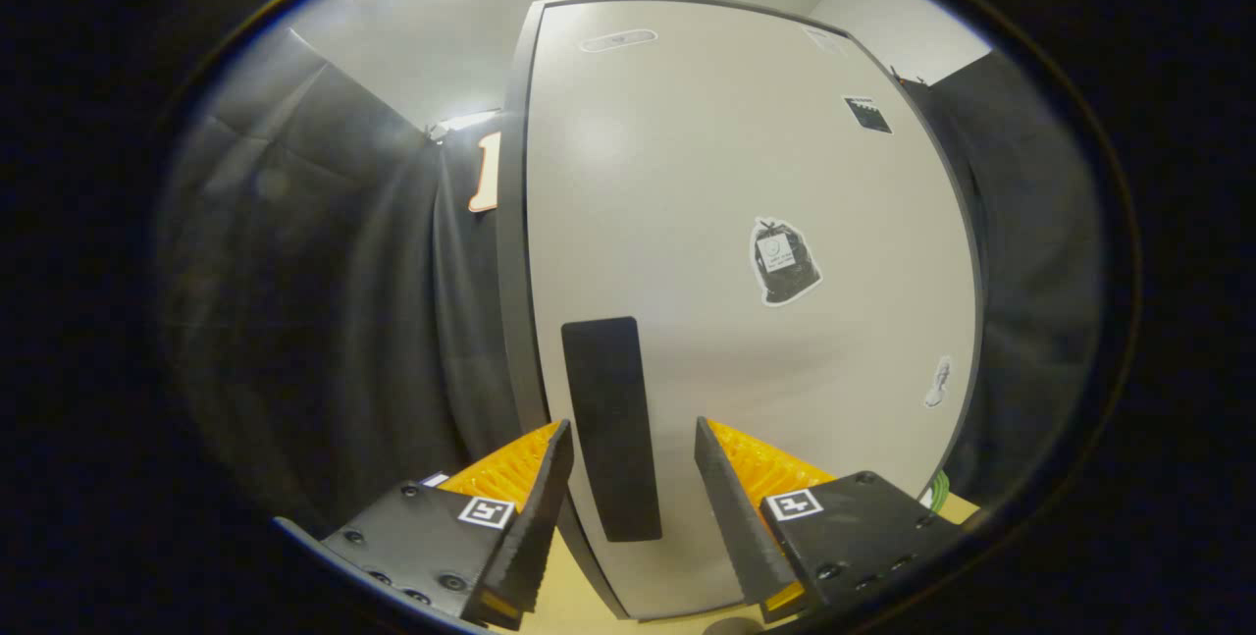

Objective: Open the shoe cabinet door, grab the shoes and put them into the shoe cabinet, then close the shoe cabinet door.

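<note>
1. The shoe cabinet door (746, 223) is shut: a pale, smooth panel in a dark frame, standing just ahead of the fingers.
2. A tall dark handle (610, 427) sits near its left edge; further right are a bag-shaped sticker (783, 262) and a small shoe sticker (939, 382).
3. The hand-held gripper (628, 473) points at the door, fingers spread apart, the handle between them, nothing clamped.

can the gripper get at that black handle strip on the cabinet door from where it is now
Probably yes. The gripper is open, its fingers spread to either side of the black handle strip on the closed cabinet door, and nothing sits between them and the strip.
</note>
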`<control>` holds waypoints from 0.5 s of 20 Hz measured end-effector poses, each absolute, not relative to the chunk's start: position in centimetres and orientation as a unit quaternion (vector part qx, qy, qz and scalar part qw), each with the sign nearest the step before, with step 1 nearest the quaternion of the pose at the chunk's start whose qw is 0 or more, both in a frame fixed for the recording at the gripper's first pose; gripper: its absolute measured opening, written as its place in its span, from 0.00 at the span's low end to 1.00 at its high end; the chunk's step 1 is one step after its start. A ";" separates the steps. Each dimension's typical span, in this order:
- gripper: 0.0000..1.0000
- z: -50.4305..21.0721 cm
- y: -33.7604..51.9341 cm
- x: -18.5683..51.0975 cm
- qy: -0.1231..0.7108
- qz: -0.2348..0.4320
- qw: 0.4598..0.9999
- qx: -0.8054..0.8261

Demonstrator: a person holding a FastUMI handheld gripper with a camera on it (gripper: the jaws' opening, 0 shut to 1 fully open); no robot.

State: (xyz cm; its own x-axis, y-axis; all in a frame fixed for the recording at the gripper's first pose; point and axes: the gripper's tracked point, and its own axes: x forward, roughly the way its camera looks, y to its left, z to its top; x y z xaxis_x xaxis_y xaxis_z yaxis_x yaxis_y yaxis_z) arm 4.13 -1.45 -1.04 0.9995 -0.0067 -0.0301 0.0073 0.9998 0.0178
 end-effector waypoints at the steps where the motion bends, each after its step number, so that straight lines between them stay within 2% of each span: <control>1: 0.78 -1.0 -1.3 4.2 0.014 -0.002 1.000 0.011; 7: 0.78 -1.5 -1.1 4.5 0.026 0.002 1.000 0.005; 10: 0.62 -1.7 -1.0 4.8 0.033 0.001 0.999 0.004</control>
State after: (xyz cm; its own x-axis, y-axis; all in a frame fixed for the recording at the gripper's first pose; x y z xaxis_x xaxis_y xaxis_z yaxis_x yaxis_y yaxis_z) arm 4.81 -0.97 -1.69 0.9978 0.0019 -0.0664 -0.0014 1.0000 0.0082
